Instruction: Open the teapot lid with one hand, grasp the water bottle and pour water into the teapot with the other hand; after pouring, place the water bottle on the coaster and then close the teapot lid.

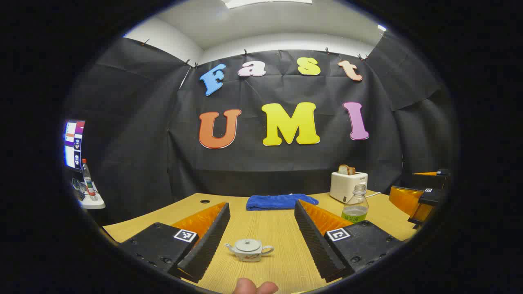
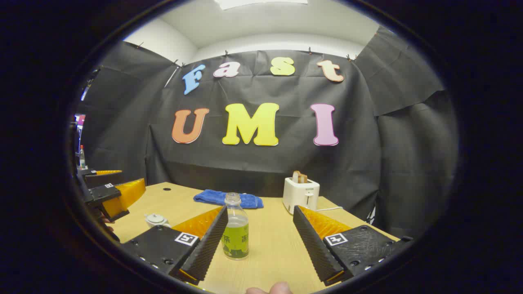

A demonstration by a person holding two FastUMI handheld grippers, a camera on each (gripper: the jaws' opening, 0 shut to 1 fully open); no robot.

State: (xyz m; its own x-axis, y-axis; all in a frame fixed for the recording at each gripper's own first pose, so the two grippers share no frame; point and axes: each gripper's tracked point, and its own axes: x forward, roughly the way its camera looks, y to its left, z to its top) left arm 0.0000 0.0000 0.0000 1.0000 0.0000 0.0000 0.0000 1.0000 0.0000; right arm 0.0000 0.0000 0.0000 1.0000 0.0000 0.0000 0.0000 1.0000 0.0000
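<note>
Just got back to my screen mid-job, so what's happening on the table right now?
Nothing is grasped yet. The left hand-held gripper is open and lined up on the small white teapot, whose lid is on. The right hand-held gripper is open, facing the uncapped water bottle, which stands upright on the wooden table. A blue towel and a toaster sit behind.

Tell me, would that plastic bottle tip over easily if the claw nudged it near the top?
Probably. The water bottle stands tall and narrow on the table, so a high push could topple it. It looks only partly full, which likely keeps it light. Its clear plastic wall may flex and slip under the right gripper.
</note>
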